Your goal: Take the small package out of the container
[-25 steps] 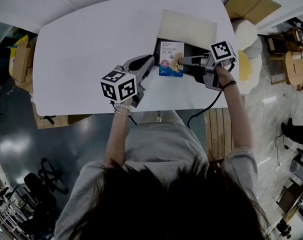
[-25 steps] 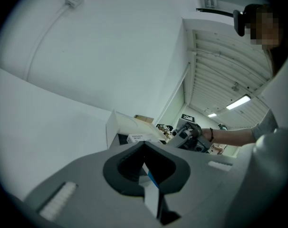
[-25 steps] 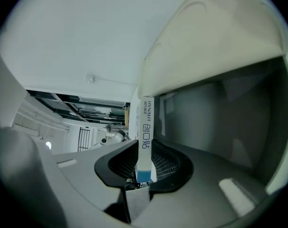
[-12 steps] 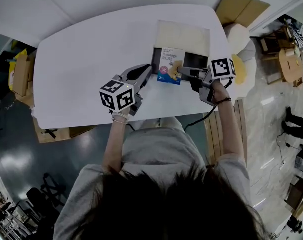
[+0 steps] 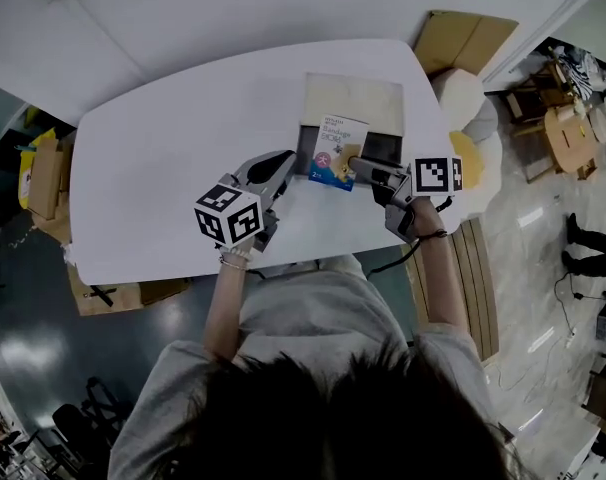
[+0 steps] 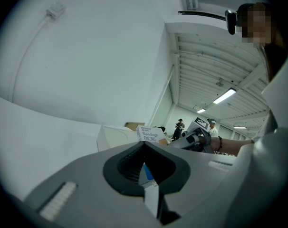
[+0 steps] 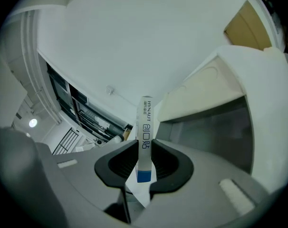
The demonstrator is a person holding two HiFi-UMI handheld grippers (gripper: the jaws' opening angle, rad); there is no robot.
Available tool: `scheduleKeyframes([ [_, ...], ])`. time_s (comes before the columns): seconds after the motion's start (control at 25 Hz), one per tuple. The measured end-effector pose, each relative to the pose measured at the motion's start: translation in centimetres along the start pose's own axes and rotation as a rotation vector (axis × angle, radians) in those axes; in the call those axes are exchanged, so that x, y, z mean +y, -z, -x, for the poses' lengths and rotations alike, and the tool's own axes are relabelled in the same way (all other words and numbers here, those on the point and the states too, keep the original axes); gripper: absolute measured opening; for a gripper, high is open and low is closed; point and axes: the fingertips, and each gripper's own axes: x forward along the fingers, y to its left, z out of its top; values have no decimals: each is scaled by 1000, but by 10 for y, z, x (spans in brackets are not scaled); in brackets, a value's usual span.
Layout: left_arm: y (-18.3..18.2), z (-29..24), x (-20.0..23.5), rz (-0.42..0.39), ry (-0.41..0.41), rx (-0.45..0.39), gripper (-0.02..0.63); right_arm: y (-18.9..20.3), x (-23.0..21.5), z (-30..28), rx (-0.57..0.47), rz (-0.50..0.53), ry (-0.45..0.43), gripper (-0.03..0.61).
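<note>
Pinching thin, flat cardboard package (image 5: 335, 149) — right gripper (image 5: 353, 167).

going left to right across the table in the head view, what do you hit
left gripper → small package → right gripper, clamped on the package's right edge

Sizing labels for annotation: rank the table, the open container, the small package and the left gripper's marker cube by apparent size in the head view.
1. table
2. container, lid included
3. small package and marker cube: look alike, and the cube sits nearer the camera, so unranked.
</note>
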Motion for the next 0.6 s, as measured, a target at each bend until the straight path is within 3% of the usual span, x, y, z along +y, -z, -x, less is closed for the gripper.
scheduleKeyframes([
  [0.28,-23,5,-11,-55,21,-38,-11,-12,19,9,-108,118,22,101],
  [0.44,-27,6,-20,-175,14,1,-11,-17,30,14,-155,188,36,103],
  [0.6,-34,8,-26,-199,26,-16,-10,-25,40,20,-217,257,48,103],
])
